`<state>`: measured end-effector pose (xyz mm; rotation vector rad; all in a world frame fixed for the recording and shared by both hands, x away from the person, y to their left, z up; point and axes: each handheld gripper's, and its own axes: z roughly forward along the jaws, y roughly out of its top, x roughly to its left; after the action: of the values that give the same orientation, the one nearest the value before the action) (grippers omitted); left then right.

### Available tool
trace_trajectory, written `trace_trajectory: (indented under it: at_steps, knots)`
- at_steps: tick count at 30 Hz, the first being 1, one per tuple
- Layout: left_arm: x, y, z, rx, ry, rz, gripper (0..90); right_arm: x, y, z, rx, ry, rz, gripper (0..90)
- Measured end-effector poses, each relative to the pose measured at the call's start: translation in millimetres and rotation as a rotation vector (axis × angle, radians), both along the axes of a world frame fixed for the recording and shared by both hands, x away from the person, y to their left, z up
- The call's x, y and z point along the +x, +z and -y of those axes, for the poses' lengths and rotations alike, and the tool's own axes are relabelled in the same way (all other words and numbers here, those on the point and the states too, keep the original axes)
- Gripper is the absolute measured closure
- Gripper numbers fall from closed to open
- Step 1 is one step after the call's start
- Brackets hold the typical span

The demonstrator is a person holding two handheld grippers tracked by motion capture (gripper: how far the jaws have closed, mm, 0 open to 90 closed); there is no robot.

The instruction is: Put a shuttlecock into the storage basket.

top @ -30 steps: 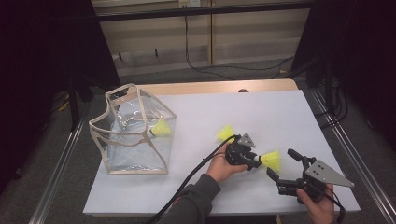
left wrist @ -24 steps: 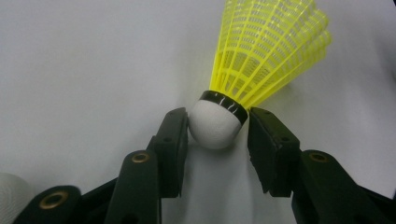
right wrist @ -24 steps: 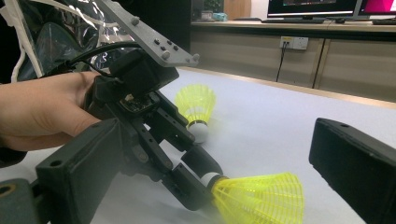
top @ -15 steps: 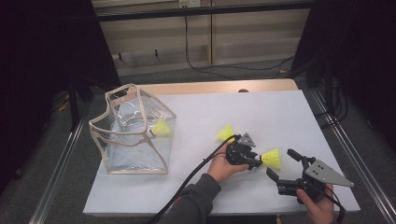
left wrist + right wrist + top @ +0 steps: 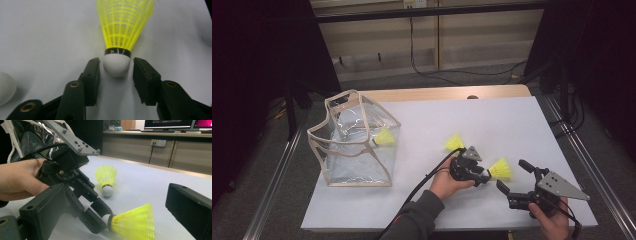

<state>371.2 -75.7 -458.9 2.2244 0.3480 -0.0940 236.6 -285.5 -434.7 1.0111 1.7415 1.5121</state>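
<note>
Okay, left gripper low on the white table, jaws just eased apart, white cork of the near shuttlecock between the pads with slim gaps on both sides, so released, lying on the table. Right gripper just beside it, jaws spread wide, nothing held. Second shuttlecock close behind, third one inside the clear bag.

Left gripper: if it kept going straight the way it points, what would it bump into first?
The white cork tip of the yellow shuttlecock. It already sits between the left gripper's fingers, which have just been opening with small gaps showing on both sides. Beyond it lies the shuttlecock's own skirt, then bare white table.
</note>
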Motion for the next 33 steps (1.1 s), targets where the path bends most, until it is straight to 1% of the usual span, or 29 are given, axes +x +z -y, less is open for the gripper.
trace_trajectory:
  at_steps: [1, 2, 4, 5, 6, 8, 9, 12, 13, 14, 15, 16, 19, 21, 24, 27, 30, 32, 33]
  knots:
    - [1.0, 0.2, 0.1, 0.003, -0.003, -0.001, 55.0, 0.3, -0.1, 0.0, 0.0, 0.0, 0.001, 2.6]
    - [1.8, 0.0, 0.7, 0.004, 0.002, 0.005, 54.5, 0.5, -0.3, 0.0, 0.0, 0.0, 0.0, 2.6]
    - [3.2, -0.9, 3.4, -0.004, -0.004, 0.019, 53.6, 0.6, -0.5, -0.2, 0.001, 0.001, -0.001, 2.6]
    - [4.0, -0.5, 4.6, 0.002, -0.01, 0.022, 52.5, 0.7, -0.4, -0.1, 0.001, 0.001, -0.001, 2.6]
    - [3.7, -0.8, 6.0, -0.004, -0.014, 0.019, 51.3, 0.7, -0.4, 0.2, 0.001, 0.0, 0.0, 2.6]
    - [4.6, 0.5, 8.9, 0.018, -0.028, 0.029, 51.3, 0.7, -0.5, 1.0, 0.002, 0.0, 0.0, 2.6]
    - [4.6, 0.0, 10.4, 0.007, -0.021, 0.029, 52.6, 0.8, -0.8, 1.3, 0.002, -0.001, -0.001, 2.6]
    - [3.9, -0.4, 13.2, 0.006, -0.031, 0.034, 57.9, 0.8, -1.0, 1.5, 0.005, -0.001, -0.005, 2.6]
    - [3.3, -0.4, 13.5, 0.009, -0.032, 0.044, 60.5, 0.9, -0.8, 1.7, 0.002, -0.001, -0.002, 2.6]
    - [3.4, -0.3, 13.4, 0.011, -0.028, 0.042, 63.8, 0.8, -0.7, 1.5, 0.001, -0.001, 0.0, 2.6]
    - [3.5, -0.1, 13.2, 0.01, -0.016, 0.028, 64.4, 0.7, -0.6, 1.6, 0.0, -0.001, 0.0, 2.6]
    - [3.8, -0.1, 13.0, 0.006, -0.014, 0.023, 64.5, 0.6, -0.7, 1.7, 0.002, 0.0, -0.001, 2.6]
    - [2.9, 2.1, 11.5, 0.022, -0.006, 0.022, 64.7, 0.4, -0.6, 2.2, 0.003, -0.003, -0.002, 2.6]
    - [3.2, 3.6, 9.1, 0.021, 0.002, -0.002, 64.7, 0.3, -0.5, 2.4, 0.003, -0.002, 0.0, 2.6]
    - [2.1, 5.3, 5.1, 0.02, -0.001, -0.016, 64.7, 0.4, -0.6, 2.0, 0.004, -0.002, -0.001, 2.6]
    - [0.2, 6.0, 1.6, 0.024, 0.001, -0.038, 64.7, 0.2, -0.3, 1.7, 0.002, -0.001, 0.002, 2.6]
    - [1.3, 8.1, -2.6, 0.032, 0.016, -0.042, 64.7, 0.2, -0.2, 2.1, 0.003, -0.003, 0.002, 2.6]
    - [2.4, 10.7, -5.1, 0.024, 0.027, -0.05, 64.7, 0.0, -0.2, 2.1, 0.003, -0.003, 0.001, 2.6]
    - [3.2, 12.3, -6.4, 0.024, 0.026, -0.048, 64.7, 0.0, -0.1, 2.2, 0.002, -0.002, 0.002, 2.6]
